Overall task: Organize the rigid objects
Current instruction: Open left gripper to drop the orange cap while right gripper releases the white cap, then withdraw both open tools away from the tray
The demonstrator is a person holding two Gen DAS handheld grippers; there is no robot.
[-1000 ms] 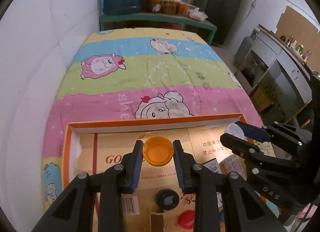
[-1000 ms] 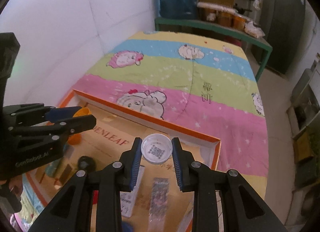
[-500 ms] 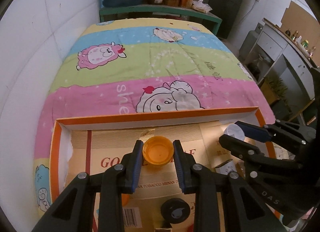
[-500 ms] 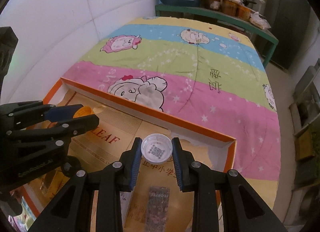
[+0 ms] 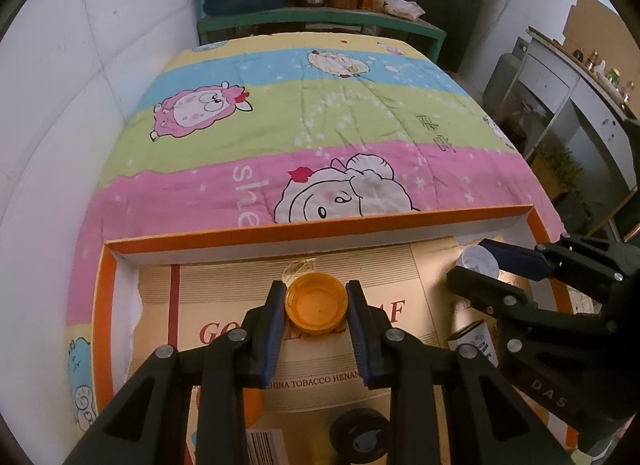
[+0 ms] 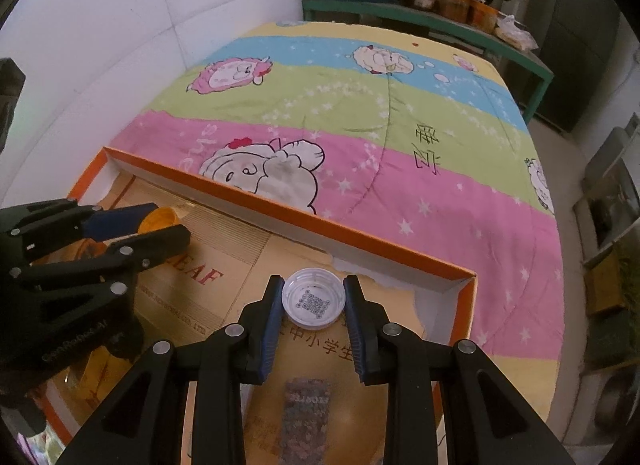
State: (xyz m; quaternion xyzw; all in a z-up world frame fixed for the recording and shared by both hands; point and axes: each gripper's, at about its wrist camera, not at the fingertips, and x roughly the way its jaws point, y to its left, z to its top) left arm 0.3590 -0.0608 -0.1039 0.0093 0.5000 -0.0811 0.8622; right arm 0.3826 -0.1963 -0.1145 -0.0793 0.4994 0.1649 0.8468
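- While both grippers keep their loads, the view has pulled back since a second ago: more of the striped cartoon bedspread (image 5: pixel 304 121) shows beyond the tray, and the red cap seen earlier at the bottom of the left wrist view is out of frame.
- One orange-rimmed cardboard tray (image 5: pixel 320 225) lies on the bedspread, lined with flattened carton printed in red letters; it is the only container in play (the jars and blue water jug on the far shelf sit well apart).
- Two grippers hang over the tray, side by side. The left gripper (image 5: pixel 316 305) is clamped on one orange cap (image 5: pixel 317 305), open side up, above the lining near the tray's far wall. The right gripper (image 6: pixel 313 303) is clamped on one white cap (image 6: pixel 313 302), also open side up, with a QR code printed inside, near the tray's far right corner.
- Lying in the tray: one black round cap (image 5: pixel 362 439) at the bottom of the left wrist view, one small printed box (image 5: pixel 474 343) under the right gripper, and one flat patterned packet (image 6: pixel 306 417) below the white cap.
- Something orange (image 5: pixel 252 405) peeks out beneath the left gripper's frame; what it is cannot be told.
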